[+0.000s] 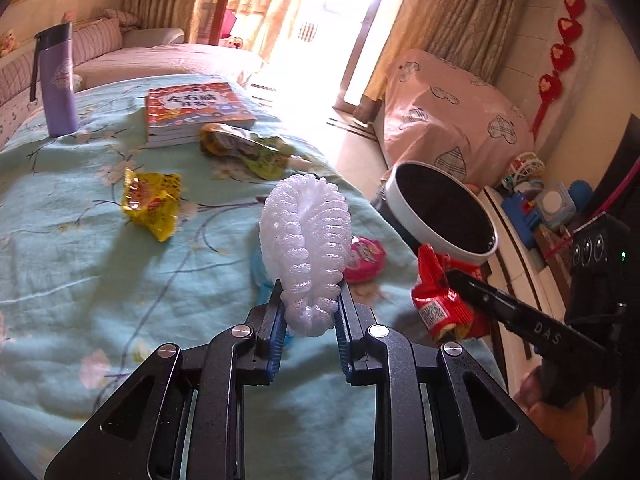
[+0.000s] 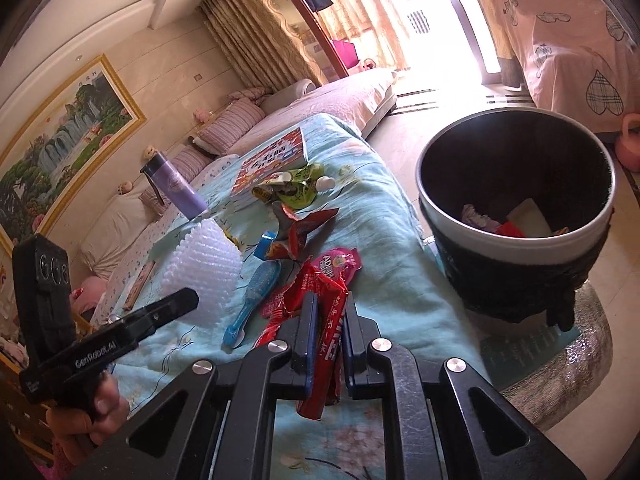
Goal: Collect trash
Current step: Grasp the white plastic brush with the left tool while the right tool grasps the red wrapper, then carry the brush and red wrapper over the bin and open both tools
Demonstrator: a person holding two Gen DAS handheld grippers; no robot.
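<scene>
My left gripper (image 1: 310, 294) is shut on a white foam fruit net (image 1: 306, 248) and holds it above the table; the net also shows in the right wrist view (image 2: 206, 268). My right gripper (image 2: 328, 304) is shut on a red snack wrapper (image 2: 326, 344), also in the left wrist view (image 1: 444, 300). The bin (image 2: 516, 216), black with a white rim, stands off the table's right edge with some trash inside. A yellow wrapper (image 1: 152, 204), a green pouch (image 1: 248, 148), a pink wrapper (image 1: 364, 258) and a red-silver wrapper (image 2: 298, 232) lie on the turquoise cloth (image 1: 80, 280).
A purple bottle (image 1: 60, 84) and a stack of books (image 1: 196, 112) stand at the table's far side. A blue toothbrush (image 2: 252, 300) lies on the cloth. A sofa is behind the table, a pink-covered object and toys to the right.
</scene>
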